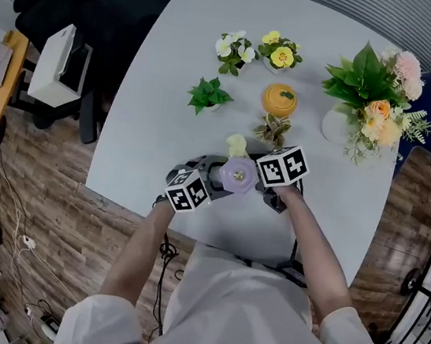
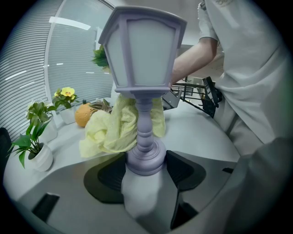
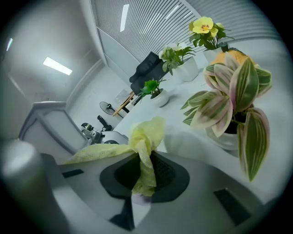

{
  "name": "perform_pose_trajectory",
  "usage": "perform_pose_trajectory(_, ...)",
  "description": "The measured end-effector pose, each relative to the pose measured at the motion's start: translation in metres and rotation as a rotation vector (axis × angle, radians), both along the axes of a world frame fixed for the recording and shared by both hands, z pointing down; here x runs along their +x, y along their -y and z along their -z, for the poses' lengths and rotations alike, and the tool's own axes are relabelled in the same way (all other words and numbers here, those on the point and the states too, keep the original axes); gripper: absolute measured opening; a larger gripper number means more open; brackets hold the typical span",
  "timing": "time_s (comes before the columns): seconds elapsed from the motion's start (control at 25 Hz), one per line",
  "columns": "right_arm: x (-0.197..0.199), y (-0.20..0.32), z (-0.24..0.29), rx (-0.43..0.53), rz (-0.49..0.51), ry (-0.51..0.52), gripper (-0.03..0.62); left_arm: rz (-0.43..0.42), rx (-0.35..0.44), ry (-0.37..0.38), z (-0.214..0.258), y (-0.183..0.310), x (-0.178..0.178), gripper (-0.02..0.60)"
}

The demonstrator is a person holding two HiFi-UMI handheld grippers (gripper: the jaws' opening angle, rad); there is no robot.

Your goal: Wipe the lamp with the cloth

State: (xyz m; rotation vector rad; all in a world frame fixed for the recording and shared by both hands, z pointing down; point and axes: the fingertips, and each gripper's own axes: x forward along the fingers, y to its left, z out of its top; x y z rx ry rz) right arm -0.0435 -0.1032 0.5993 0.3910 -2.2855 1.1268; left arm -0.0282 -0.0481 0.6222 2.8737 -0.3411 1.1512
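Near the front edge of the table (image 1: pixel 162 96), just ahead of me, the lamp (image 2: pixel 143 68) stands up out of my left gripper (image 2: pixel 145 172), whose jaws are clamped on the round base from both sides. Its long axis runs straight away from those jaws: base at the pads, slim turned stem above, lantern head at the far end. From the head view I look almost down on its top, so I take it as close to upright. The cloth (image 3: pixel 146 137) is pinched in my right gripper (image 3: pixel 143 179), jaws closed tight on a twisted fold, with the loose part lying off to the left toward the lamp. That gripper comes in from the lamp's right. The yellow fabric is bunched against the far side of the stem, below the lantern head, touching it as far as I can tell. The right hand is the wiping hand, and I judge the next stroke must run along the stem's length. A striped-leaf plant (image 3: pixel 231 105) sits just beside the right gripper, so I would watch it.
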Motion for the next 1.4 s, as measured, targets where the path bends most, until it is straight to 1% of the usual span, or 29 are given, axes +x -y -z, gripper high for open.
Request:
perform_pose_trajectory(0.28, 0.007, 0.006, -0.005, 0.022, -0.05, -0.036, 0.054, 0.002, 0.0, -0.001, 0.0, -0.001, 0.001, 0.279)
perform_pose_trajectory(0.72, 0.022, 0.005, -0.006, 0.047, -0.061, -0.084, 0.052, 0.001, -0.002, 0.002, 0.0, -0.001, 0.0, 0.279)
perform_pose_trajectory(1.4, 0.045, -0.004, -0.011, 0.049, -0.081, -0.13, 0.051, 0.002, -0.004, 0.003, 0.0, -0.002, 0.0, 0.281)
